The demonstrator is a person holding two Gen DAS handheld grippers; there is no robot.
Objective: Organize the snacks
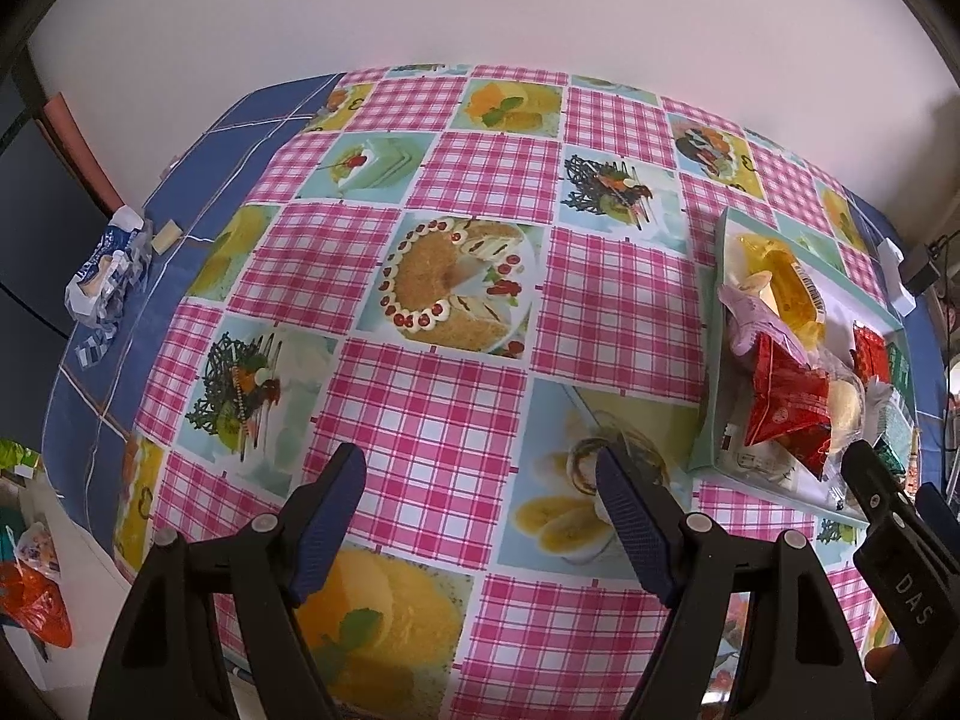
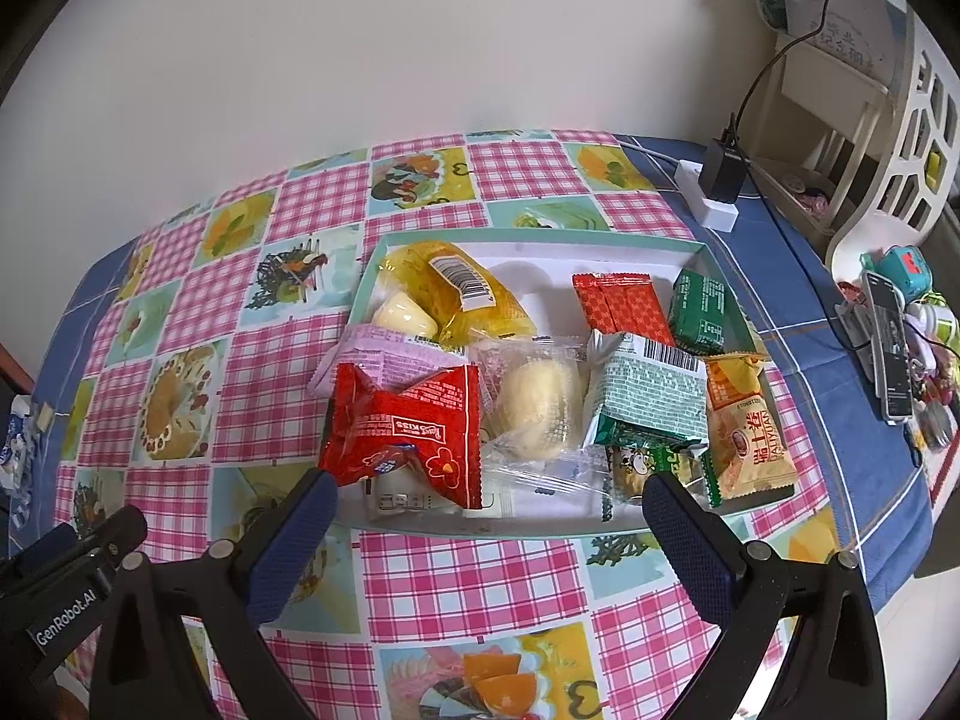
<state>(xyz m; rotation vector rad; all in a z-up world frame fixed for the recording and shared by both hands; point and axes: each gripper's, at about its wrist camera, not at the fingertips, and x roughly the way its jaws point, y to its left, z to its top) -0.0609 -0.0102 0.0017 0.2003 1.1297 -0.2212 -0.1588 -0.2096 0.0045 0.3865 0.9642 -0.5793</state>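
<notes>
A shallow pale-green box (image 2: 540, 238) on the checked tablecloth holds several snack packets: a red packet (image 2: 408, 432), a clear-wrapped bun (image 2: 534, 408), a yellow bag (image 2: 462, 294), a green-white packet (image 2: 648, 390) and an orange packet (image 2: 750, 438). My right gripper (image 2: 489, 495) is open and empty, just in front of the box's near edge. My left gripper (image 1: 480, 474) is open and empty over bare tablecloth, left of the box (image 1: 714, 360). The right gripper's finger (image 1: 870, 480) shows in the left wrist view.
A crumpled blue-white wrapper (image 1: 108, 270) lies at the table's left edge. A white power strip with a black charger (image 2: 714, 186), a white rack (image 2: 888, 138), a phone (image 2: 891, 348) and small items crowd the right end. The wall runs behind the table.
</notes>
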